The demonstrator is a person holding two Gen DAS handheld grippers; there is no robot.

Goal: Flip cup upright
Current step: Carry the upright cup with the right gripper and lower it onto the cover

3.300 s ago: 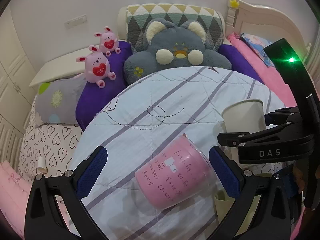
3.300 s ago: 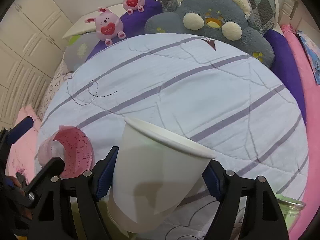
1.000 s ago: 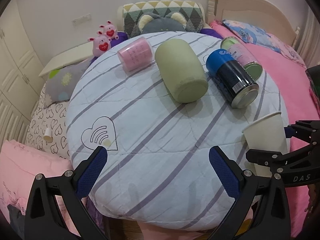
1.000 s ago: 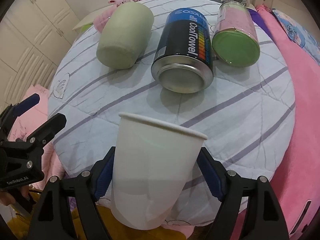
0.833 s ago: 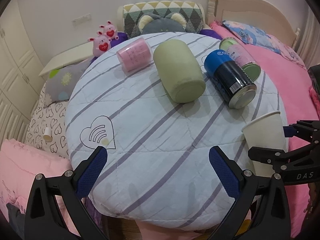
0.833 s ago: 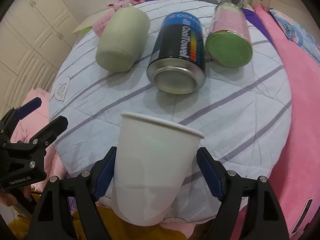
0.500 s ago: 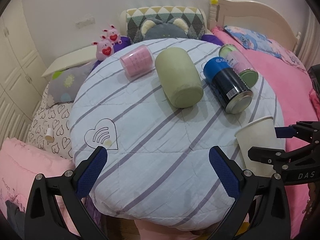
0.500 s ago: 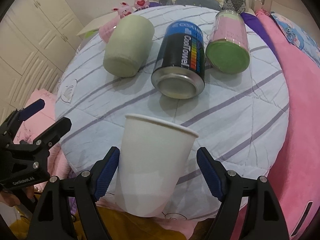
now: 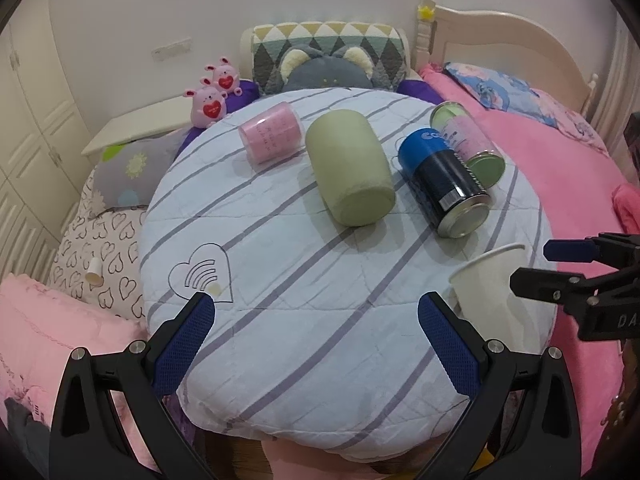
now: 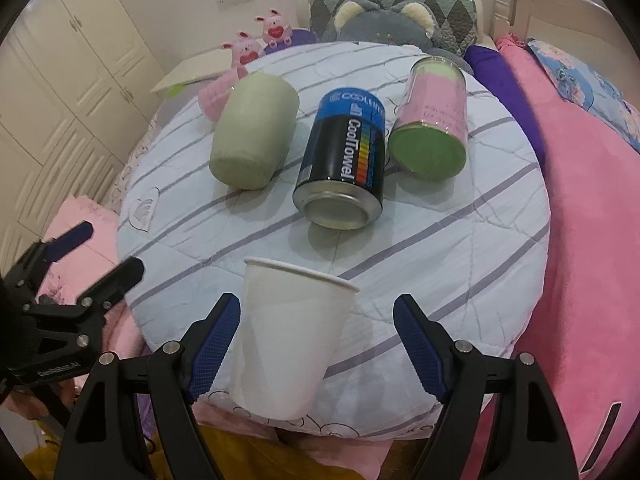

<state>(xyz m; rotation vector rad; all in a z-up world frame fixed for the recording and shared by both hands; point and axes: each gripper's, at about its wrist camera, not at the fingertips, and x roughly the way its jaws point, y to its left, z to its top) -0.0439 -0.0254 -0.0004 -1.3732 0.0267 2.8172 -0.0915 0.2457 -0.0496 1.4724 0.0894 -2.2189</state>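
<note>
A white paper cup [image 10: 292,340] stands upright, mouth up, at the near edge of the round striped cushion [image 10: 460,240]. My right gripper [image 10: 316,344] is open around it, with a gap between the cup and the right pad. The left pad sits close to the cup wall. In the left wrist view the cup [image 9: 486,292] is at the right edge of the cushion [image 9: 280,300], with the right gripper's fingers [image 9: 568,280] beside it. My left gripper [image 9: 316,344] is open and empty over the cushion's near edge.
Lying on the cushion are a pink cup [image 9: 270,138], a green cylinder [image 9: 348,172], a blue-black CoolTowel can [image 9: 444,184] and a pink-and-green jar [image 9: 468,144]. Plush toys [image 9: 212,96] and pillows sit behind. A pink bed [image 9: 560,152] is at right, white cabinets [image 10: 72,72] at left.
Both grippers have pulled back and up from the cushion. The right gripper's jaws have widened, and the cup now stands free on the cushion's near edge.
</note>
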